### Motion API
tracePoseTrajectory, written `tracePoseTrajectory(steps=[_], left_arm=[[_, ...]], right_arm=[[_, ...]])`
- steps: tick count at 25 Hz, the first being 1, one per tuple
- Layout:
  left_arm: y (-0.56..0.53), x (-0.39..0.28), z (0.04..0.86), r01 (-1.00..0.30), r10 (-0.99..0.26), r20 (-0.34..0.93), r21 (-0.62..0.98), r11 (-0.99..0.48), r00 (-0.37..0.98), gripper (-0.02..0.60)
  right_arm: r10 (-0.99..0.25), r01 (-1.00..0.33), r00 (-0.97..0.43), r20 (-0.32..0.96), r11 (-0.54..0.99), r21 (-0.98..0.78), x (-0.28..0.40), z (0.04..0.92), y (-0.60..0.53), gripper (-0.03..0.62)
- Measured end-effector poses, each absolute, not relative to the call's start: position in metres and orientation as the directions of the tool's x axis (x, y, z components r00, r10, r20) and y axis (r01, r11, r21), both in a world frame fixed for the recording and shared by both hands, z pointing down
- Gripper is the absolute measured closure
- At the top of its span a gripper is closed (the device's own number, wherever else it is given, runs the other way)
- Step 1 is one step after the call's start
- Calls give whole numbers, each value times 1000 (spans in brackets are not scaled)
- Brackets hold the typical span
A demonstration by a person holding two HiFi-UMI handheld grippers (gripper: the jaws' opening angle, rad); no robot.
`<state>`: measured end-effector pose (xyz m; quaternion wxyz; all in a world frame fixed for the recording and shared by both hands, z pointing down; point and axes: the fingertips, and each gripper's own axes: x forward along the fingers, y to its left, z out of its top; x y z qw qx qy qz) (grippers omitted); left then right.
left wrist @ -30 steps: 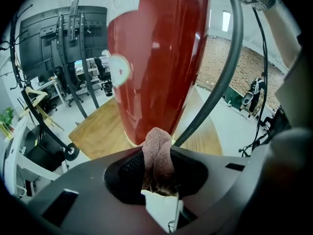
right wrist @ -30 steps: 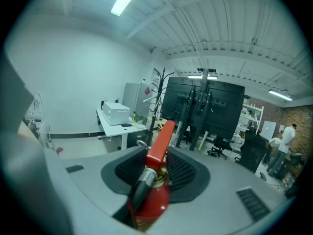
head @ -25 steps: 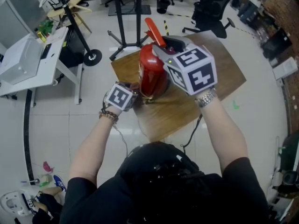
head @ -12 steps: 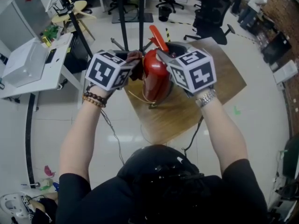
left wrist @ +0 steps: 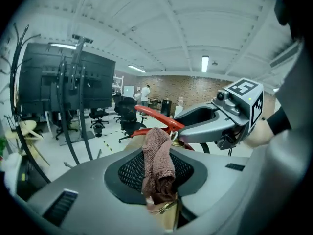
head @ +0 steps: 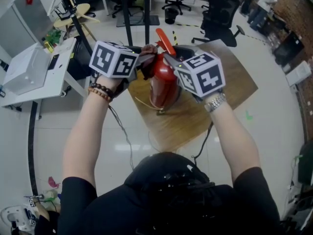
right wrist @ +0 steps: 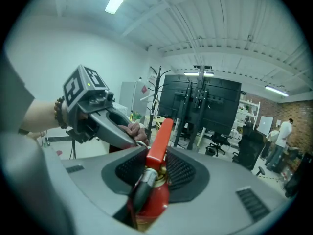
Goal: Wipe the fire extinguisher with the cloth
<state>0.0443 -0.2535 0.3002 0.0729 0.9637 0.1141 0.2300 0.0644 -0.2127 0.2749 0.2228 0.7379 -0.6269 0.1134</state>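
Note:
A red fire extinguisher [head: 163, 84] stands upright on a small wooden table [head: 225, 77]. My right gripper [head: 170, 61] is shut on its neck, just under the red lever [right wrist: 159, 140]; the red body [right wrist: 155, 199] and black hose fill that gripper's view. My left gripper [head: 145, 62] is shut on a brown knitted cloth [left wrist: 157, 163] and holds it against the extinguisher's top, on the left side below the lever [left wrist: 157, 118]. In the right gripper view the left gripper [right wrist: 128, 140] and its cloth [right wrist: 134, 129] sit just left of the lever.
A white desk [head: 34, 65] stands to the left, with a black stand's legs [head: 128, 28] behind the table. A round stool [head: 72, 8] and office chairs [head: 222, 9] are farther back. People stand far off by the brick wall [left wrist: 145, 93].
My left gripper has risen with the cloth from the extinguisher's base up to its top. The right gripper and the extinguisher have stayed put.

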Motion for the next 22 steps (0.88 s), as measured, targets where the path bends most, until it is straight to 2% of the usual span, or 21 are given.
tracePoseTrajectory(steps=[4, 14, 22], left_arm=[[-260, 51, 316, 169, 294, 380, 328, -929, 877, 486], [-278, 62, 342, 121, 208, 489, 203, -972, 847, 489], [-277, 66, 396, 101, 243, 501, 295, -950, 831, 491]], right_arm=[[-875, -975, 189, 447, -114, 189, 64, 276, -211, 448], [-876, -975, 191, 444, -118, 187, 64, 274, -211, 448], [-882, -974, 193, 429, -120, 191, 62, 277, -206, 448]])
